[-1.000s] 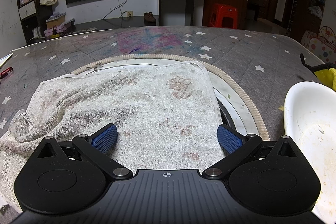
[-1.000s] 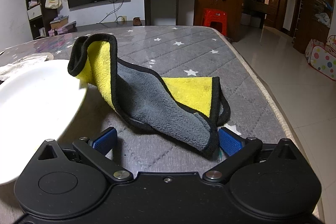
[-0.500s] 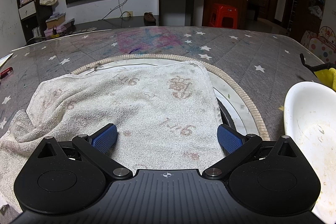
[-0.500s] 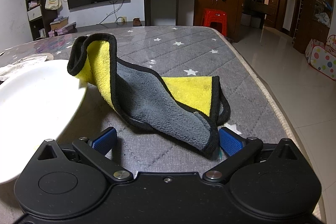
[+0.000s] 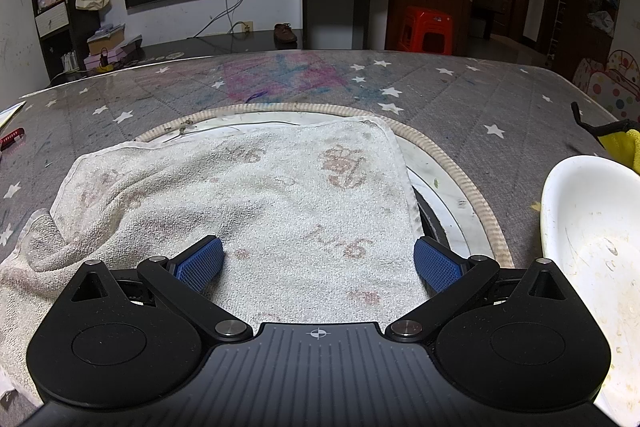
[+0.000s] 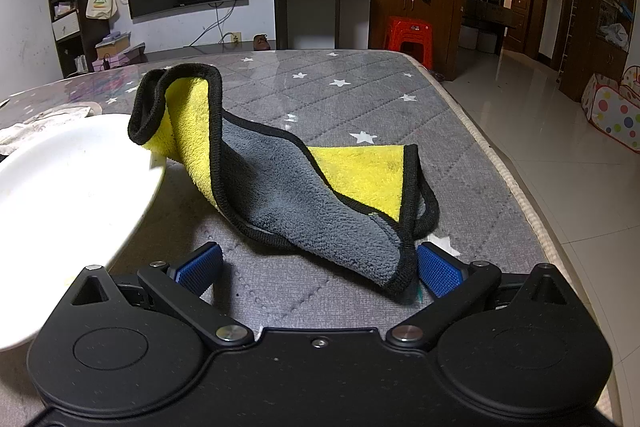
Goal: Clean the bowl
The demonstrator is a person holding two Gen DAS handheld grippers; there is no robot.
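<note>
Your left gripper (image 5: 318, 261) hangs with its blue pads spread wide apart, holding nothing, low over a stained white towel (image 5: 240, 203) that lies across a round rope-edged mat (image 5: 464, 179) on the grey star-patterned worktop (image 5: 460, 95). The white bowl (image 5: 592, 251), the thing you are to clean, sits to the right of that towel, off to the right of your left gripper and well outside its pads; its inner wall shows yellowish smears and specks. Your right gripper (image 6: 318, 265) is likewise spread open and empty. Seen from it, the same bowl (image 6: 60, 195) lies to its left, past the left pad, with its rim just beside the raised fold of a yellow and grey cloth (image 6: 288, 183) edged in black. That cloth lies crumpled on the worktop right of the bowl, directly ahead of your right gripper, and its nearest grey corner dips down between the pads, close by the right pad (image 6: 438, 269); you cannot tell whether it touches. The upright yellow fold at the cloth's far end leans toward the bowl's rim.
</note>
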